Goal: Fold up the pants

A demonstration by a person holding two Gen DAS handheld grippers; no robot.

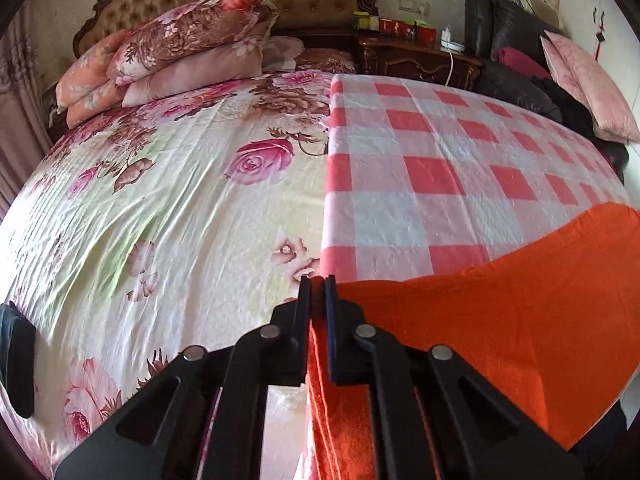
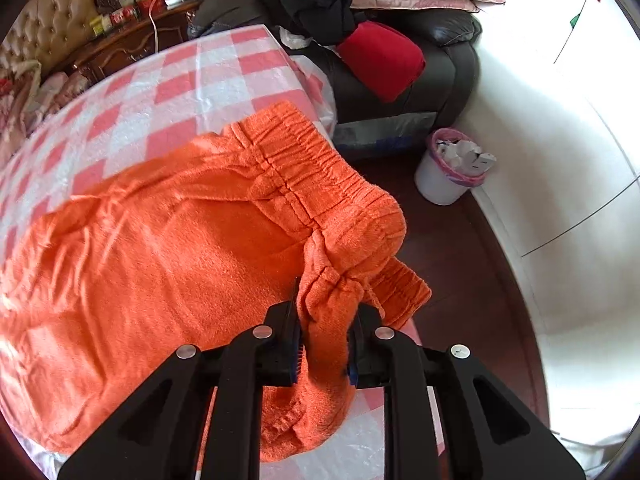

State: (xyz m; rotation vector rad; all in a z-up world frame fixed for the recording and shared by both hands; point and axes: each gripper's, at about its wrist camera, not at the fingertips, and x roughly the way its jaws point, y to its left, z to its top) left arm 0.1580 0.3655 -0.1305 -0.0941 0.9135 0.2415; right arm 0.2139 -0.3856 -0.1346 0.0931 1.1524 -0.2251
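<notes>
The orange fleece pants [image 2: 168,240] lie spread on the pink-and-white checked cloth [image 2: 168,80] on the bed. In the right wrist view the elastic waistband [image 2: 320,168] is at the bed's right edge. My right gripper [image 2: 326,312] is shut on a bunched waistband corner and lifts it a little. In the left wrist view my left gripper [image 1: 319,280] is shut on an edge of the pants [image 1: 500,320], which stretch off to the right; a fold hangs down between the fingers.
The floral bedsheet [image 1: 160,220] covers the left half of the bed, with stacked quilts [image 1: 180,52] at the headboard. A dark sofa with clothes and pillows [image 2: 380,52] and a lined waste bin [image 2: 452,172] stand right of the bed. A wooden nightstand [image 1: 420,56] is behind.
</notes>
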